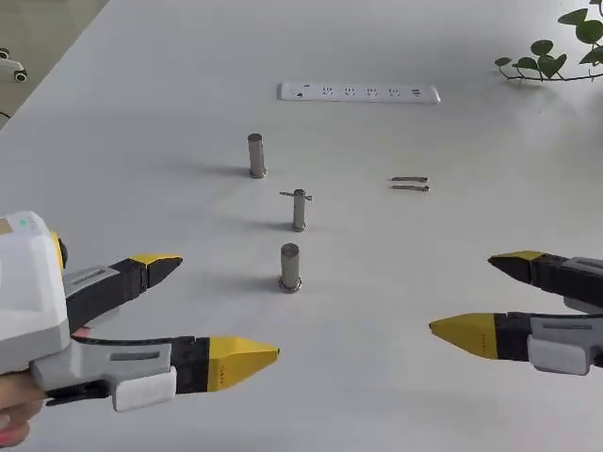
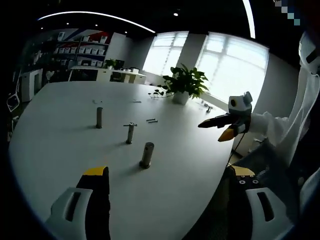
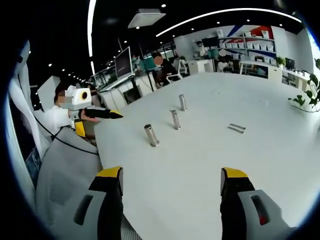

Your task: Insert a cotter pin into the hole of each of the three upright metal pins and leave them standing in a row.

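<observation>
Three upright metal pins stand in a row on the white table: the far pin, the middle pin with a cotter pin through its top, and the near pin. Two loose cotter pins lie to the right of the row. My left gripper hovers open and holds nothing at the near left, a little short of the near pin. At the near right my right gripper is open too, with nothing between its fingers. The loose cotter pins lie ahead of it.
A white power strip lies at the back of the table. Plant leaves reach in at the far right corner, and a potted plant stands at the table's end. Bare white table surrounds the pins.
</observation>
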